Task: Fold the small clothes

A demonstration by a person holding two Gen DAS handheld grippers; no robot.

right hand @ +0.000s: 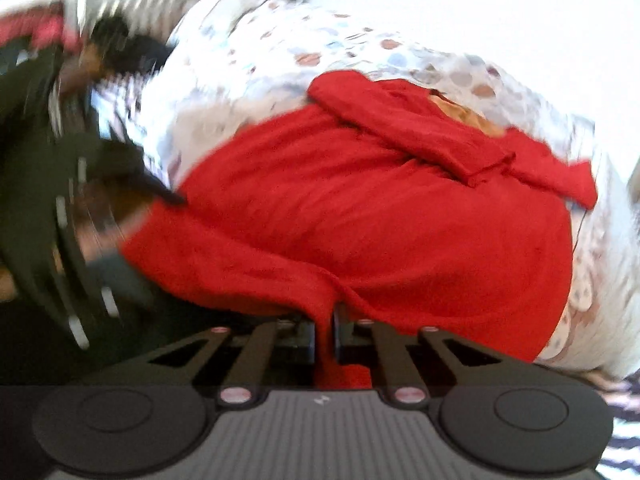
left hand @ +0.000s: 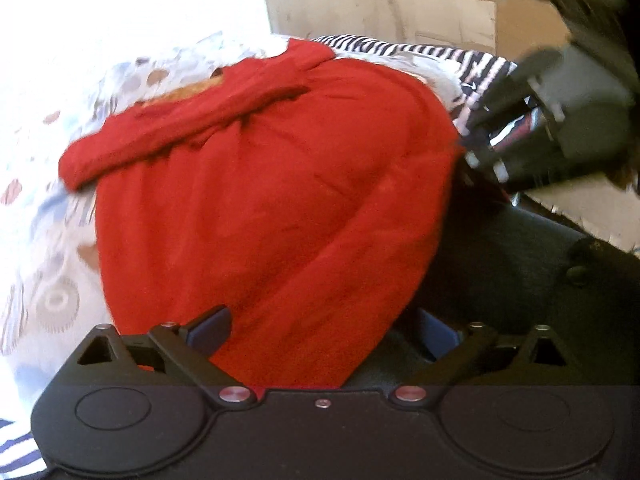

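At the near edge of the patterned bed sheet (right hand: 360,40), the red garment (right hand: 360,220) lay spread, its hem pinched in the right gripper (right hand: 324,336); the left gripper (left hand: 320,332) hovered with jaws released. That thin pinch could slip and, judging by the blur, spoil the fold. No writing was legible, except perhaps a small logo on the striped cloth (left hand: 468,87).

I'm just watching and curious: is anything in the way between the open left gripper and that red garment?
Nothing visible blocks it. The left gripper stands open right at the near edge of the red garment, with no other object between. The right gripper is already shut on the same garment's edge.
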